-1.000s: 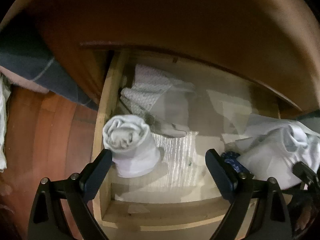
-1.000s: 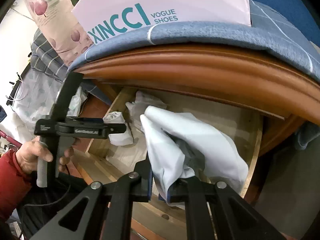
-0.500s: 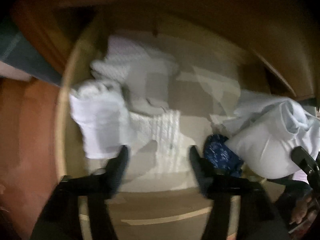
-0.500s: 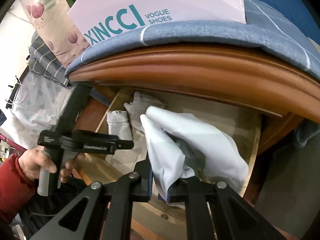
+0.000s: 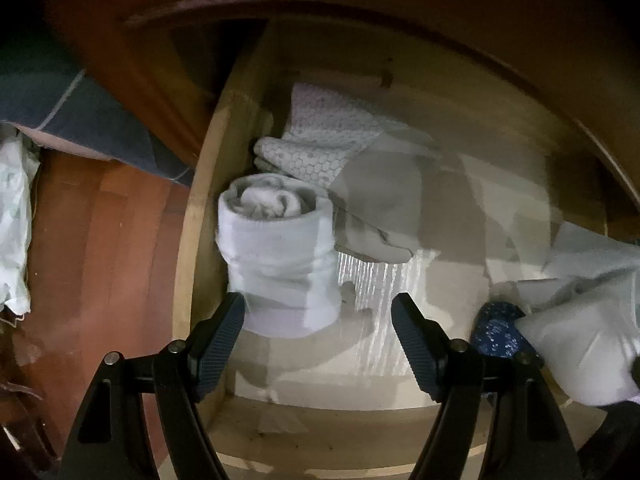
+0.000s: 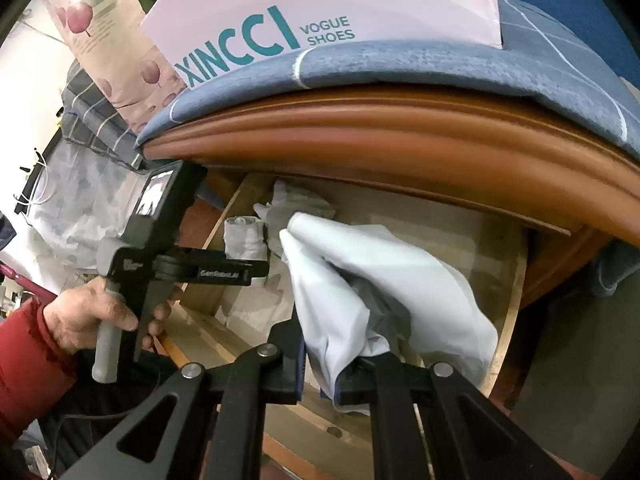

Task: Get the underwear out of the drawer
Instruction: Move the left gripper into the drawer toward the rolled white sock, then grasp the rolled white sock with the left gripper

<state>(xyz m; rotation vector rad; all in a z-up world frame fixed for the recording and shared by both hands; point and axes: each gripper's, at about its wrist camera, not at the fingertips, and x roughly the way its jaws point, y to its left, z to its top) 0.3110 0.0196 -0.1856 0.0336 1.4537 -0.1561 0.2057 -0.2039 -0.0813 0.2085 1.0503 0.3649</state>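
Left gripper lining up on the second roll

My left gripper [image 5: 318, 326] has swung back to the rolled white underwear [image 5: 280, 256] by the drawer's [image 5: 192, 264] left wall, jaws spread wide. My right gripper [image 6: 318, 364] stays clamped on the pale garment [image 6: 384, 292], lifted above the drawer's front edge.

My right gripper [image 6: 318, 364] pinches pale white underwear [image 6: 384, 280]. White rolled cloth [image 5: 276, 256], hex-print fabric [image 5: 320, 148], navy speckled piece [image 5: 496, 332]

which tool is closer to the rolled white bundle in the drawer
Left. The left tool is open right at the rolled bundle, one finger beside its base. The right tool sits further right, shut on a pale garment.
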